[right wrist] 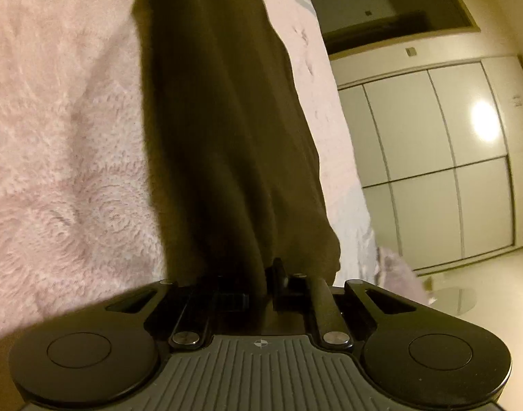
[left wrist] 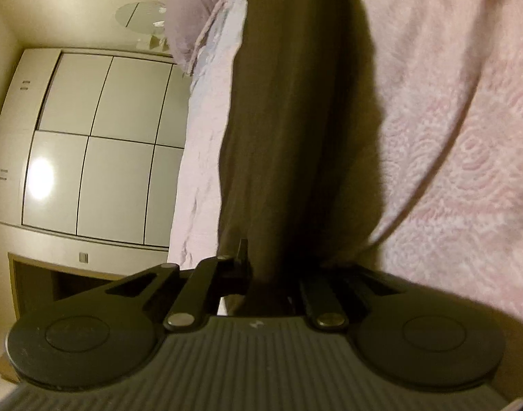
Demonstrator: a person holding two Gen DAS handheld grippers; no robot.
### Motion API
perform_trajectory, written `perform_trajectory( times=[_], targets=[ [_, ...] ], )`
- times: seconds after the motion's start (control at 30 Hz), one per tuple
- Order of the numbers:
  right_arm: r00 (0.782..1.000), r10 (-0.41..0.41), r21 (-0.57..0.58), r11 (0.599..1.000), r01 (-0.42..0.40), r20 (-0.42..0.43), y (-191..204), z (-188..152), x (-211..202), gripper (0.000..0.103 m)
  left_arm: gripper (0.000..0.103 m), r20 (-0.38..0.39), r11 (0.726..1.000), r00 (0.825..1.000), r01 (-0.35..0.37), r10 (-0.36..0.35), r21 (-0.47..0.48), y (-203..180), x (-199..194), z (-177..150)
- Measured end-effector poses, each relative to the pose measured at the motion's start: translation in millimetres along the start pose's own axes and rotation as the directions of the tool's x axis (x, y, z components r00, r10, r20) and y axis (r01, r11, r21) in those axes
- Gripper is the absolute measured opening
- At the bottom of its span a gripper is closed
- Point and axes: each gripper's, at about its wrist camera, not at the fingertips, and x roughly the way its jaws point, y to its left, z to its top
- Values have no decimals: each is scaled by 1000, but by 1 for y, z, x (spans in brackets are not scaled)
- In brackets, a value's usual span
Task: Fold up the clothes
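Observation:
A dark brown garment (left wrist: 288,120) hangs stretched away from my left gripper (left wrist: 261,274), which is shut on its edge. The same dark garment (right wrist: 227,137) runs up from my right gripper (right wrist: 258,284), also shut on the cloth. In both views the fabric hides most of the fingertips; only one black finger (left wrist: 242,253) shows in the left view and one finger (right wrist: 278,274) in the right. Behind the garment lies a fluffy pink blanket (left wrist: 449,137), also seen as the pink blanket (right wrist: 62,137) in the right view.
A pale sheet (left wrist: 206,137) edges the bed. White wardrobe doors (left wrist: 100,144) with a light glare stand beyond it, seen again as wardrobe doors (right wrist: 439,164). A lilac cloth (left wrist: 189,24) lies at the bed's far end. A round glass table (right wrist: 456,299) stands near the wall.

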Motion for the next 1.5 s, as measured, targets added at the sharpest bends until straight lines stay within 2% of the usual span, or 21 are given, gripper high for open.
perform_trajectory(
  times=[0.1,0.17,0.37,0.5,0.57,0.7,0.83,0.97,1.03,1.1,1.13,1.23,1.33,1.43,1.5],
  targets=[
    [1000,4,9,1000,-4,-14,-3,-13,-18,2,4,19,1000,999,29,-28,-6,4,-24,1],
    [1000,8,14,1000,-8,-26,-3,-23,-30,2,4,60,999,997,50,-48,-20,4,-54,6],
    [998,21,29,999,-19,-61,-4,-53,-67,2,4,174,990,977,136,-127,-42,-21,-144,39],
    [996,30,39,999,-26,-85,-4,-73,-92,2,4,163,988,976,150,-142,-37,-46,-159,58],
    [995,33,34,999,-30,-98,7,-79,-97,2,5,152,988,978,150,-143,-34,-58,-164,63],
    [988,34,29,999,-30,-152,10,-79,-91,2,11,129,988,981,152,-146,-39,-73,-190,38],
    [968,9,81,997,12,-249,1,-75,-92,2,13,126,981,978,179,-169,-77,-72,-213,9],
    [991,16,173,985,7,-132,-6,-30,-127,7,14,141,968,973,202,-182,-146,-63,-227,-14],
    [998,18,219,976,-3,-63,-10,-5,-145,23,14,132,968,977,189,-168,-164,-57,-230,-25],
    [1000,25,255,966,-28,15,-13,23,-156,60,14,112,971,982,170,-153,-169,-48,-227,-37],
    [997,40,264,963,-57,68,-14,43,-155,62,14,101,972,984,160,-145,-171,-44,-225,-43],
    [966,104,283,944,-171,236,-10,106,-158,62,14,87,974,990,129,-115,-186,-27,-208,-54],
    [911,180,279,914,-295,372,0,169,-159,62,14,105,971,989,125,-105,-202,-9,-181,-58],
    [876,232,262,894,-363,423,6,216,-156,62,14,132,958,986,135,-104,-253,14,-153,-61],
    [867,239,284,878,-386,438,9,229,-150,62,14,152,945,984,139,-97,-296,29,-134,-60]
  ],
)
